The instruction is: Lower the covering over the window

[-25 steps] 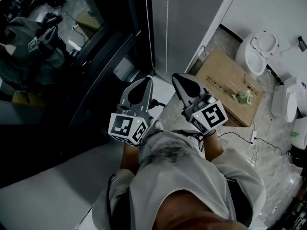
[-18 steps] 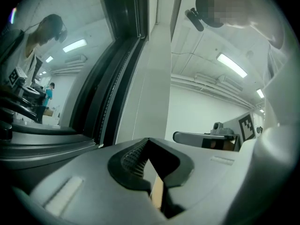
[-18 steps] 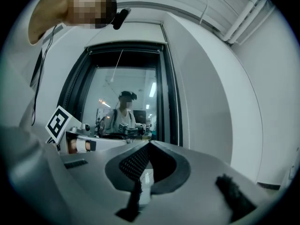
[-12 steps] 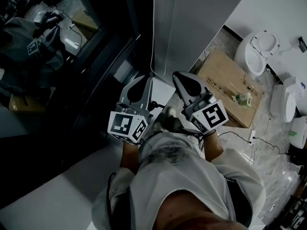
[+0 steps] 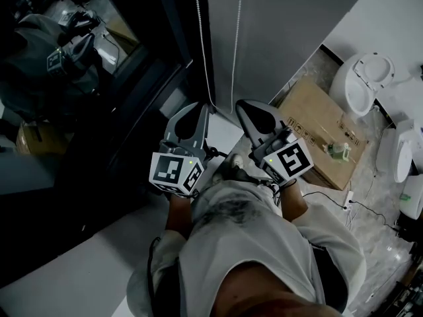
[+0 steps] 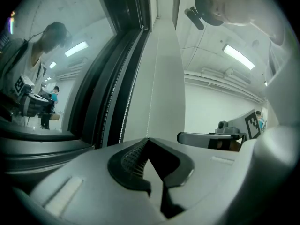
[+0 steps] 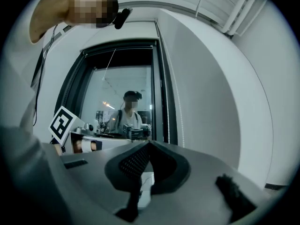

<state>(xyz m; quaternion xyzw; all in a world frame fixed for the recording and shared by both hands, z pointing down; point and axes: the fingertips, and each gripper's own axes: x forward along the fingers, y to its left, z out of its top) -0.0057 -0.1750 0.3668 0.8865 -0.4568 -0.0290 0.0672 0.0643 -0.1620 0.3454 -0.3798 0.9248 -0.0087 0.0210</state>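
- Head view: the left gripper (image 5: 200, 109) and the right gripper (image 5: 246, 105) point side by side at a grey wall panel (image 5: 284, 32). Two bead cords (image 5: 203, 51) hang down to just above their tips.
- The window glass (image 5: 79, 78) lies off the left gripper's left side. It is bare and mirrors the room, with no covering over it, so I judge the lowering is not yet begun.
- The dark window frame (image 5: 165, 78) stands near the left gripper's left flank, so there is little room that way. A cardboard box (image 5: 317, 121) and a toilet (image 5: 360, 81) sit on the floor well apart from the right gripper, off its right side, and the space between is open.
- Left gripper view: the jaws are pressed together. A thin pale line runs up from their tip, and I cannot tell whether it is a cord or whether it is pinched there. A beaded cord runs beside the frame, just left of the tip.
- Right gripper view: the jaws are pressed together with nothing between them. The glass ahead and to the left of the tip is uncovered up to a dark band (image 7: 119, 55) at its top, which may be the covering gathered up.
- The cords hang just right of this tip and farther ahead, apart from the jaws. I judge that taking a cord and drawing the covering down its whole drop remains to be done.
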